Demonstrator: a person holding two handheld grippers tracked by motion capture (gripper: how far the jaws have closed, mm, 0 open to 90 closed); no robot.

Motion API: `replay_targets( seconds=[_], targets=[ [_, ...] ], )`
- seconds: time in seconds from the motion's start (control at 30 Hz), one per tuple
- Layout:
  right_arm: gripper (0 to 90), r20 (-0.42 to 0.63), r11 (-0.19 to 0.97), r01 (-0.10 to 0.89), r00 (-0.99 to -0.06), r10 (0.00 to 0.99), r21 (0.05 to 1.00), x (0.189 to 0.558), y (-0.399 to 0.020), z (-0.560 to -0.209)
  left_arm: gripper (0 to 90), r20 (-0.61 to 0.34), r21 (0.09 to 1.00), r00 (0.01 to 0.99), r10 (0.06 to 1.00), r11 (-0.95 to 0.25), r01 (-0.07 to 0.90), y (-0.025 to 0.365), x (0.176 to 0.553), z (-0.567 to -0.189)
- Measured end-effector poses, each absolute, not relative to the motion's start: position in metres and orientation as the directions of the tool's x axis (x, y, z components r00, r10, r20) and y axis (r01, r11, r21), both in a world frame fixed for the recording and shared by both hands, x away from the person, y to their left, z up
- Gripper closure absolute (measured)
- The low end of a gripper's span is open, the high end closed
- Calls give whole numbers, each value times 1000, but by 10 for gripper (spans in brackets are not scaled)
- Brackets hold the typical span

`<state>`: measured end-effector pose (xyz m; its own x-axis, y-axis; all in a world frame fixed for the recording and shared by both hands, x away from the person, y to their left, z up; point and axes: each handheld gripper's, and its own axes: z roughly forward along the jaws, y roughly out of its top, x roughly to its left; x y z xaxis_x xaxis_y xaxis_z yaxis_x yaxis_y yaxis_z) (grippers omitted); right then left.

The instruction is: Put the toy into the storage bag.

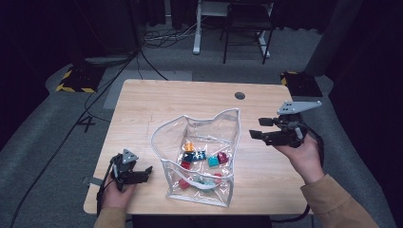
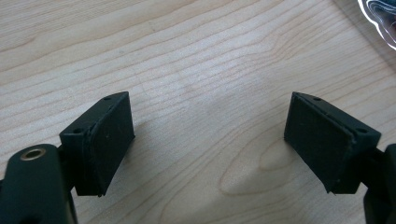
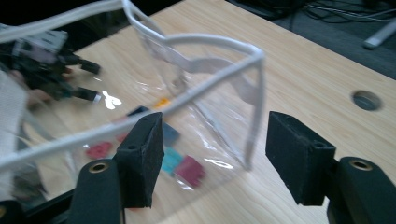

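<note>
Your right hand-held gripper (image 1: 259,128) hovers just beside the upper right corner of the clear pouch (image 1: 199,156), jaws apart and holding nothing; its own view adds that the pouch's white-edged rim (image 3: 212,60) stands just ahead of the pads (image 3: 299,158), not between them. Your left hand-held gripper (image 1: 145,172) rests on the desk (image 1: 142,109) left of the pouch, jaws wide apart over bare wood. The high view alone shows the small coloured blocks (image 1: 204,159) lying inside the pouch.
</note>
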<state>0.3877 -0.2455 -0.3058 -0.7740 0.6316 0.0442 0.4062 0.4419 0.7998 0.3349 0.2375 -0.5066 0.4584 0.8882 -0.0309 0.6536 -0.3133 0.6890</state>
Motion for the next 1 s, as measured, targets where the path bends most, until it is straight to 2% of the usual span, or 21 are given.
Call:
replay_targets(
  seconds=[0.6,1.0],
  targets=[
    [370,106,354,566,-624,774,744,396,-329,-351,161,-30,689,458,888,-314,653,238,335,-507],
    [370,117,321,638,-545,830,701,392,-360,-393,161,-30,689,458,888,-313,653,238,335,-507]
  ],
)
